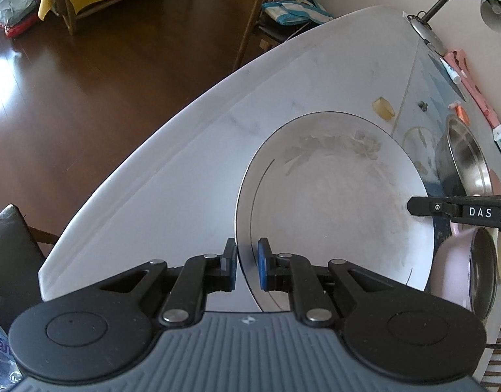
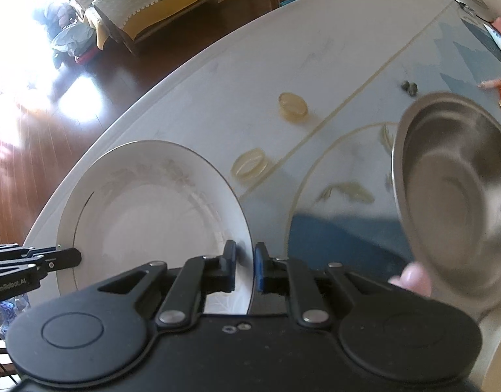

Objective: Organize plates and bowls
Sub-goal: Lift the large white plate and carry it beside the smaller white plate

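Note:
A white plate (image 1: 335, 196) with a faint leaf pattern lies on the white table (image 1: 185, 150). My left gripper (image 1: 247, 266) is shut on its near left rim. My right gripper (image 2: 245, 269) is shut on the opposite rim of the same plate (image 2: 152, 209). The right gripper's finger (image 1: 459, 211) shows at the plate's right edge in the left wrist view. The left gripper's finger (image 2: 48, 261) shows at the plate's left edge in the right wrist view. A steel bowl (image 2: 452, 202) stands tilted to the right.
A steel bowl (image 1: 465, 160) and a pink-rimmed pan (image 1: 469, 274) sit right of the plate. Yellowish rubber rings (image 2: 292, 106) lie on the table. A desk lamp (image 1: 492, 6), pink items (image 1: 472, 78) and small tubes are at the far right. The table edge drops to dark wood floor (image 1: 87, 81) on the left.

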`<state>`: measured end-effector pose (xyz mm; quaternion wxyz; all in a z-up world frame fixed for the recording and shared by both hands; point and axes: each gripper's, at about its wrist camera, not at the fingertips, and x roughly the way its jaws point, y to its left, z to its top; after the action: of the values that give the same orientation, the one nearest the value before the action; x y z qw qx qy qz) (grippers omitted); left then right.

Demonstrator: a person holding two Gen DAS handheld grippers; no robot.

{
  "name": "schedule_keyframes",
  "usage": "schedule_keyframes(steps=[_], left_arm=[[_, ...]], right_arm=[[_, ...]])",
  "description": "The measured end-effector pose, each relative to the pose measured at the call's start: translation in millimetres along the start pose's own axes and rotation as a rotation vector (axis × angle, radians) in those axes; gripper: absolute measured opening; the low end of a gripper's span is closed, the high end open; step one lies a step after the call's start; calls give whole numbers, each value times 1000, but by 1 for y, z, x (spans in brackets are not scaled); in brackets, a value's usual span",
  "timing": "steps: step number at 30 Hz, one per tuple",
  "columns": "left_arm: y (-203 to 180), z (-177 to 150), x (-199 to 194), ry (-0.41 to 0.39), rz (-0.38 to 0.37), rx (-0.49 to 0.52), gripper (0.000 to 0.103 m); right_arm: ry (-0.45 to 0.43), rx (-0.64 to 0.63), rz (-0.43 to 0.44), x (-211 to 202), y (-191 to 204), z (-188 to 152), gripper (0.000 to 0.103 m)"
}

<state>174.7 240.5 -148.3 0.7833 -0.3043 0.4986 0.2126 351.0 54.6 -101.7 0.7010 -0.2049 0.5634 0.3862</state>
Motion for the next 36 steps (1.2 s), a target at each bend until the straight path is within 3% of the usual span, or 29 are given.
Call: schedule_keyframes(steps=[13, 36], left_arm=[[0, -45, -13, 26, -30, 64, 11], [-3, -90, -30, 66, -75, 191, 11]], right_arm=[[-19, 91, -33, -24, 9, -60, 11], [-38, 263, -63, -52, 22, -148, 10]])
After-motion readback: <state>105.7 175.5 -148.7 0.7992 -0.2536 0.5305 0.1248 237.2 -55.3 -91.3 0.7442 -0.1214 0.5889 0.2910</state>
